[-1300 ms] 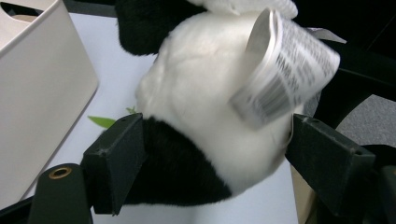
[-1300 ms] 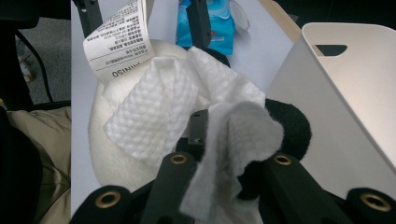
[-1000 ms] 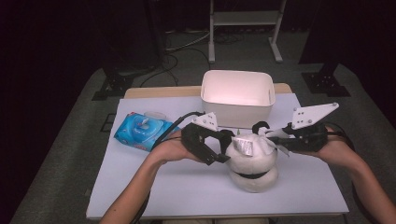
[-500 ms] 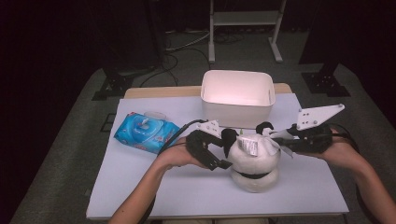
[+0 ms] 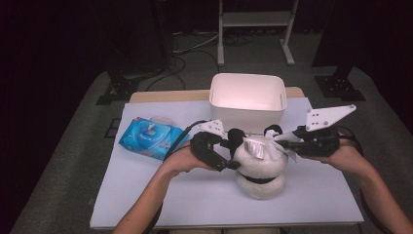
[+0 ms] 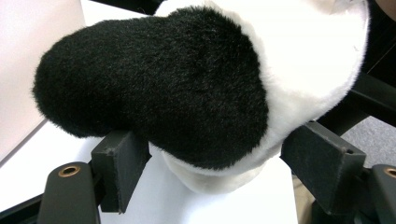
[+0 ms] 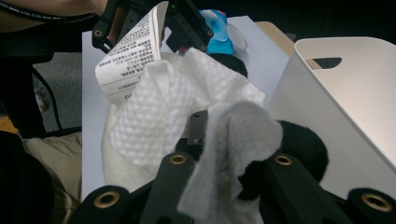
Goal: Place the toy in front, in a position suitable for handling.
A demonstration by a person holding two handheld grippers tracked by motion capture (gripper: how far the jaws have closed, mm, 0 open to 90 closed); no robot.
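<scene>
A black-and-white plush panda (image 5: 260,168) sits upright on the white table (image 5: 195,204). My left gripper (image 5: 233,155) comes at its head from the left. In the left gripper view the jaws (image 6: 219,154) straddle a black ear (image 6: 154,88) and the white fur; they have just been closing, and both pads press the fur. My right gripper (image 5: 282,142) is shut on a white wipe (image 7: 159,112), which lies against the top of the panda's head (image 5: 258,146). A printed label (image 7: 130,51) sticks up from the panda behind the wipe.
A white plastic bin (image 5: 247,92) stands just behind the panda, close to the right gripper (image 7: 355,93). A blue packet of wet wipes (image 5: 151,138) lies at the table's left. Dark floor, cables and stand legs surround the table.
Both hands stay nearly where they were. The left gripper has shifted slightly against the panda's head, and the wipe remains on top of it.
</scene>
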